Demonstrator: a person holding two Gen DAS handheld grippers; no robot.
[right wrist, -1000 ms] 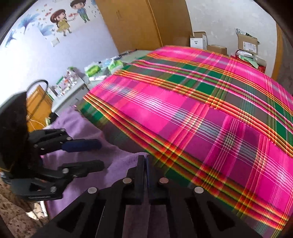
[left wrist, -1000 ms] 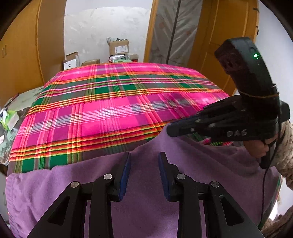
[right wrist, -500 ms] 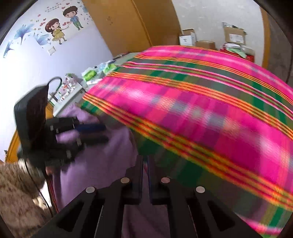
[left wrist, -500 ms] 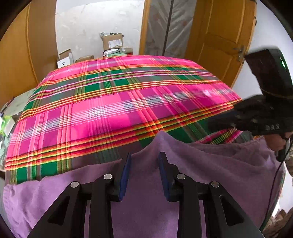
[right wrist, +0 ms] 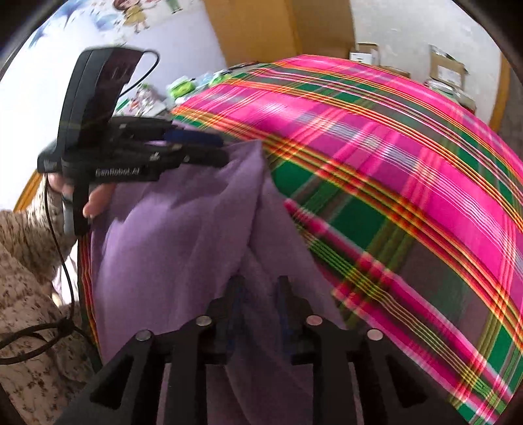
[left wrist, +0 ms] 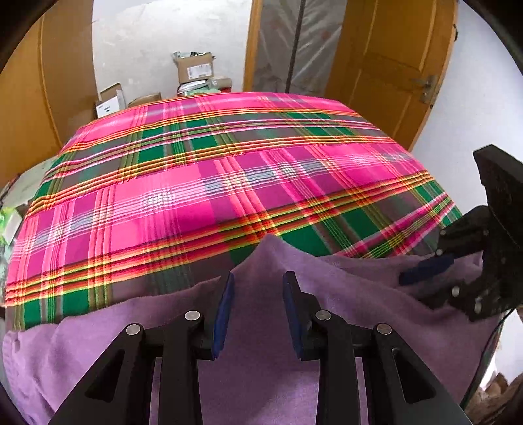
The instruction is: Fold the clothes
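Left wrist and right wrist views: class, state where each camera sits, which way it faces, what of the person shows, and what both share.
Left wrist: rides the left claw, looking down its fingers across the purple garment and plaid bedspread toward the door; no body shows.
Right wrist: rides the right claw, facing the wardrobe; left hand and sleeve show.
Shared: garment, bedspread, cardboard boxes, and each sees the other claw.

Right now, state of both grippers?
Left gripper: open, hovering over the purple garment, holding nothing.
Right gripper: jaws have just been opening; now open, purple cloth lying between them, not clamped.
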